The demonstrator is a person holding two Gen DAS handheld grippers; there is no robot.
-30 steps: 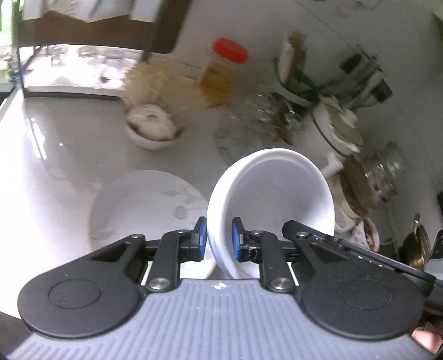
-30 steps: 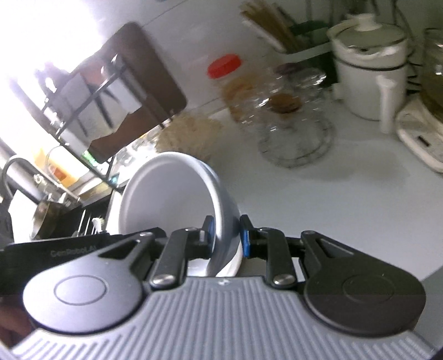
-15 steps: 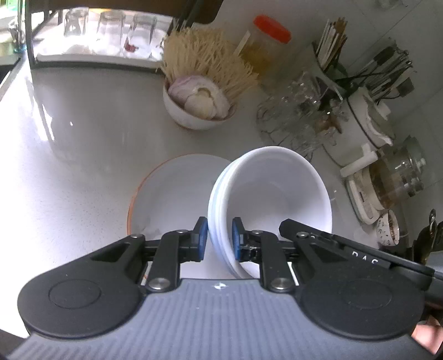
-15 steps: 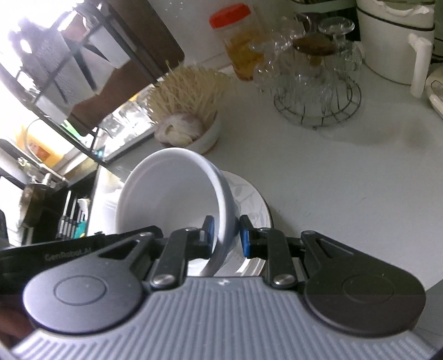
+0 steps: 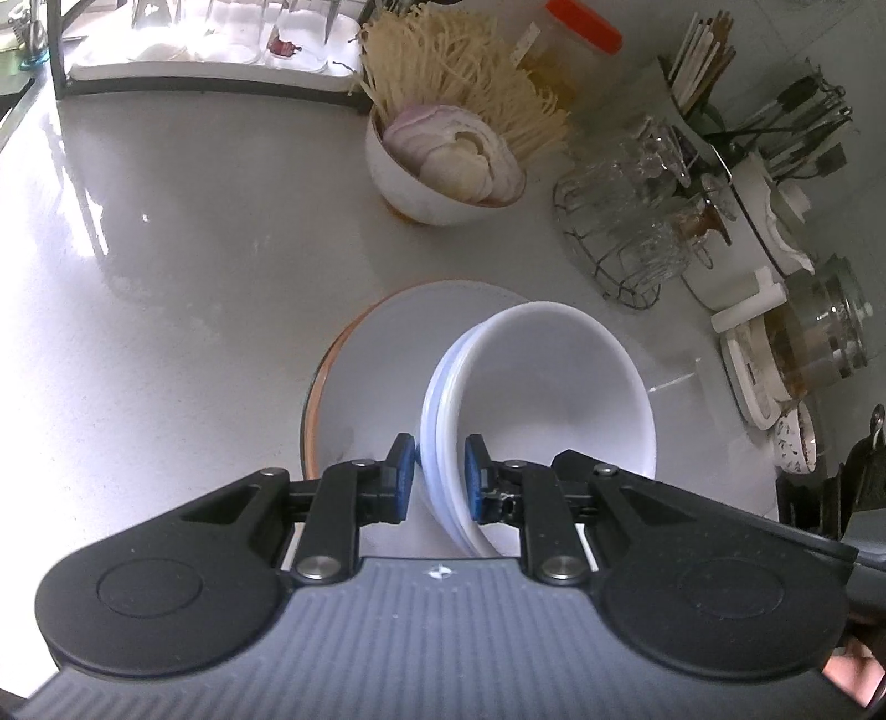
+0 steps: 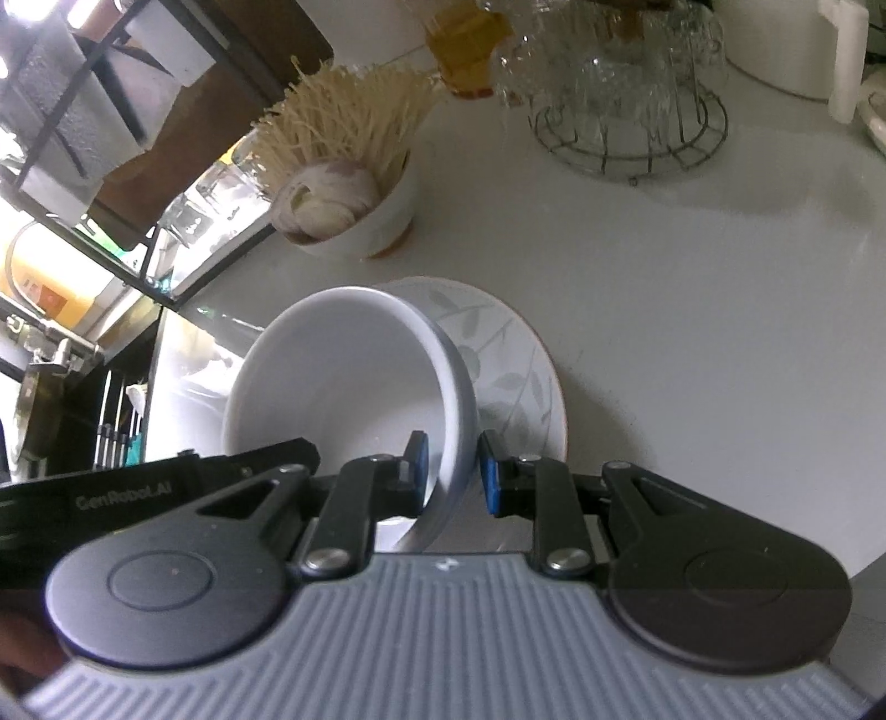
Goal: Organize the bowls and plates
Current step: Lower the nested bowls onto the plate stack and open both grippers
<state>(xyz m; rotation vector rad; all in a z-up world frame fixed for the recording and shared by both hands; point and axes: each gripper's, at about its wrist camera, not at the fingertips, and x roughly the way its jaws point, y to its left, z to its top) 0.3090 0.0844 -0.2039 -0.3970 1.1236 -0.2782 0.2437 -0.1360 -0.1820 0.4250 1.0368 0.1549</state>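
Note:
A stack of white bowls point(image 5: 542, 399) rests nested on a white plate point(image 5: 376, 354) with an orange rim and a leaf pattern; both also show in the right wrist view as bowls point(image 6: 343, 376) on the plate point(image 6: 515, 360). My left gripper point(image 5: 433, 482) straddles the left rim of the stack with small gaps at the pads. My right gripper point(image 6: 453, 471) straddles the opposite rim, jaws slightly apart from the wall. Both grippers look loosened around the rims.
A bowl of onion and noodles point(image 5: 443, 160) stands behind the plate. A wire rack of glasses point(image 5: 626, 221), a utensil holder point(image 5: 703, 66), a white cooker point(image 5: 758, 221) and a glass kettle point(image 5: 819, 338) crowd the right. A dish rack point(image 5: 194, 50) lines the back left.
The bowl stack came down onto the plate and closer to the counter. Both grippers' jaws have widened a little around the rims.

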